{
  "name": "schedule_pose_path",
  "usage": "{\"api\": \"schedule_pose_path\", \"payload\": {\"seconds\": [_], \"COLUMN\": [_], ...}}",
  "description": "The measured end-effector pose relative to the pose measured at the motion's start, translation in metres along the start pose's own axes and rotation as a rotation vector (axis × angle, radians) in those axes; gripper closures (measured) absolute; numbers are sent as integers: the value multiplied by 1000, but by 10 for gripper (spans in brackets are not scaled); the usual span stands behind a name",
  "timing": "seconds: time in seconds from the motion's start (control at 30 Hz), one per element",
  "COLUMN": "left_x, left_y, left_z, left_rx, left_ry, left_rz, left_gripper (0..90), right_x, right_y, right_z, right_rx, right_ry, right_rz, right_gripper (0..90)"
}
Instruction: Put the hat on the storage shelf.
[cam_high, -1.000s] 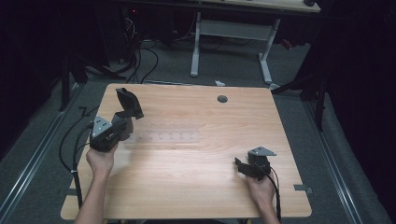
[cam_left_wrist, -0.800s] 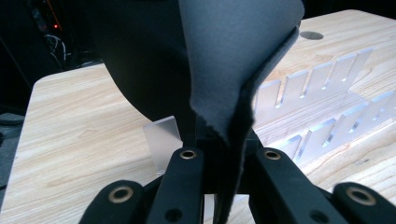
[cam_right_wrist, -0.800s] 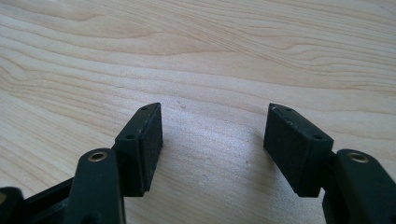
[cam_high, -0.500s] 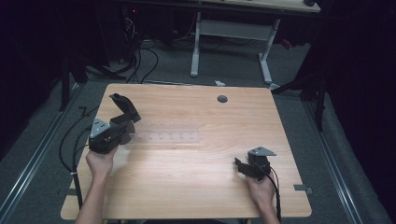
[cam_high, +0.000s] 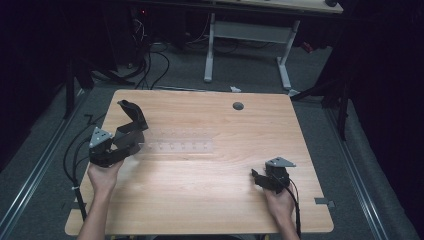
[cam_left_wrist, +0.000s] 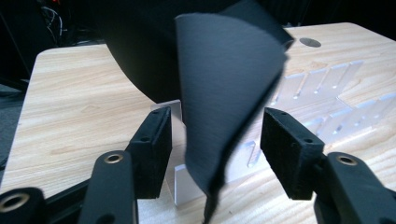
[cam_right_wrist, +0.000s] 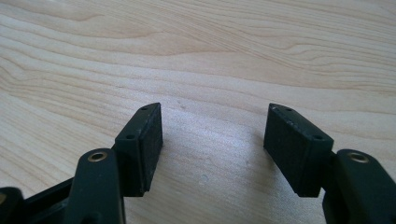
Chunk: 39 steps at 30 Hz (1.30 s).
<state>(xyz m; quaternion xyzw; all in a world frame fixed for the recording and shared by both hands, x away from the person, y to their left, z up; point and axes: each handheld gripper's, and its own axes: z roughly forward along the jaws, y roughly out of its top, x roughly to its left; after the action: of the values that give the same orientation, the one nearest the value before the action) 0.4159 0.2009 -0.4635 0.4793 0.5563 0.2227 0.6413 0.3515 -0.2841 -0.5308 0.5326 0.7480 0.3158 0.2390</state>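
Observation:
A curled black flexible sheet (cam_high: 132, 112) stands up at the left end of a clear slotted rack (cam_high: 178, 146) lying on the wooden table (cam_high: 210, 200). My left gripper (cam_high: 131, 135) reaches to it from the near left. In the left gripper view its jaws have just been opening. The sheet (cam_left_wrist: 224, 88) hangs between the pads (cam_left_wrist: 156, 140) with a gap on each side, and its lower edge meets the rack (cam_left_wrist: 322, 88). My right gripper (cam_high: 259, 178) rests near the table's front right. It is open (cam_right_wrist: 212, 140) over bare wood.
A round cable hole (cam_high: 238, 106) sits near the table's far edge. Cables (cam_high: 75, 150) trail off the left side onto the floor. A white desk frame (cam_high: 247, 35) stands beyond the table.
The left gripper's jaws have parted and let go of the black sheet, which stays upright at the rack's left end. The right hand has not moved.

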Motion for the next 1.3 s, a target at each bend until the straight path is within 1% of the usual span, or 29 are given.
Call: {"api": "schedule_pose_path", "payload": {"seconds": [0.17, 0.27, 0.37, 0.57, 0.63, 0.77, 0.97, 1.07, 1.3], "left_x": [-4, -7, -7, -8, -9, -11, -13, -14, -19], "left_y": [5, 6, 8, 8, 7, 7, 5, 3, 1], "left_z": [-9, -12, -16, -24, -26, -32, -40, -44, -53], "left_rx": [-7, -6, -15, -14, -11, -8, -14, -11, -6], "left_ry": [-10, -8, -3, 2, 1, -3, -7, -8, -27], "left_rz": [-12, -17, -52, -73, -70, -76, -93, -91, -100], "left_gripper": [410, 400, 395, 388, 387, 385, 383, 382, 382], "right_x": [0, 0, 0, 0, 0, 0, 0, 0, 0], "right_y": [0, 0, 0, 0, 0, 0, 0, 0, 0], "right_z": [0, 0, 0, 0, 0, 0, 0, 0, 0], "right_rx": [0, 0, 0, 0, 0, 0, 0, 0, 0], "right_ry": [0, 0, 0, 0, 0, 0, 0, 0, 0], "right_rz": [0, 0, 0, 0, 0, 0, 0, 0, 0], "right_gripper": [377, 377, 377, 377, 377, 377, 377, 377, 377]}}
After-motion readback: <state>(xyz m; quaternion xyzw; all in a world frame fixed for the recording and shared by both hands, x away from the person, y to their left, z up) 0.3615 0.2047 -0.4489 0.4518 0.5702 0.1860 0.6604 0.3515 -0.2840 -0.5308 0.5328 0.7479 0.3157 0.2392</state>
